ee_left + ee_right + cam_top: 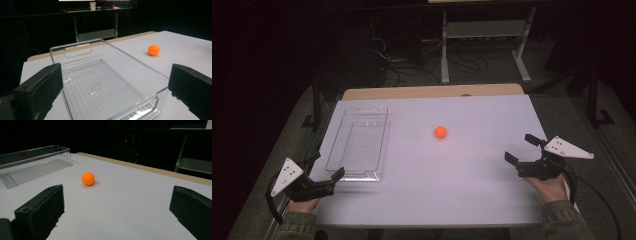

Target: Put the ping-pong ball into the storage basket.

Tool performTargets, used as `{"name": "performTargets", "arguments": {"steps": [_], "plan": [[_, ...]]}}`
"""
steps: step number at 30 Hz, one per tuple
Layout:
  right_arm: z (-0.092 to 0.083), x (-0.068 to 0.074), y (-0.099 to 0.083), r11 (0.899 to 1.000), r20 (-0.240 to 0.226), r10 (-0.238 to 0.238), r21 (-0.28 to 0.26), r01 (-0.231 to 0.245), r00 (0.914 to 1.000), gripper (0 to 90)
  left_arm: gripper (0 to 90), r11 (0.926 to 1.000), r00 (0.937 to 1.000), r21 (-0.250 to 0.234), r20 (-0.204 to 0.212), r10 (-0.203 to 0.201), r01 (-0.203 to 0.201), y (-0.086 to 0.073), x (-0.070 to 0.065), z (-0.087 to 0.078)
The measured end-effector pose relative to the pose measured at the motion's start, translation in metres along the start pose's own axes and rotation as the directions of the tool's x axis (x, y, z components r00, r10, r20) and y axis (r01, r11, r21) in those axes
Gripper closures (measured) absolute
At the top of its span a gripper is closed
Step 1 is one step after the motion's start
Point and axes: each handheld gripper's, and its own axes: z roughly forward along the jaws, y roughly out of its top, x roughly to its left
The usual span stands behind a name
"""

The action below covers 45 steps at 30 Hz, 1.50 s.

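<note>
I hold a tool in each hand at the near edge of the white desk (472, 190), my left tool (326, 169) at 8 o'clock, my right tool (526, 149) at 4 o'clock, both released and empty. The orange ball (440, 132) sits mid-desk, well apart from the clear tray (358, 142) at 10 o'clock. I judge nothing is started; next, my right tool must reach toward 11 o'clock and close around the ball.

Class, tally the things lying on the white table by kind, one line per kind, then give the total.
Orange ball: 1
Clear plastic tray: 1
Total: 2
</note>
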Motion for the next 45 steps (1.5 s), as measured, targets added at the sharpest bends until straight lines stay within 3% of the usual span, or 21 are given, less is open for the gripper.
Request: {"name": "performTargets", "arguments": {"steps": [22, 45], "plan": [[0.001, 0.002, -0.002, 1.0, -0.008, -0.006, 0.016, 0.006, 0.9999, 0.0, 0.0, 0.9995, 0.9992, -0.001, 0.023, 0.031, -0.031, 0.01, -0.005, 0.007], [0.0, 0.002, -0.002, 1.0, -0.011, -0.006, 0.009, 0.006, 0.9999, 0.0, 0.0, 0.9951, 0.9897, -0.012, 0.104, 0.099, -0.098, 0.045, -0.019, 0.035]]}}
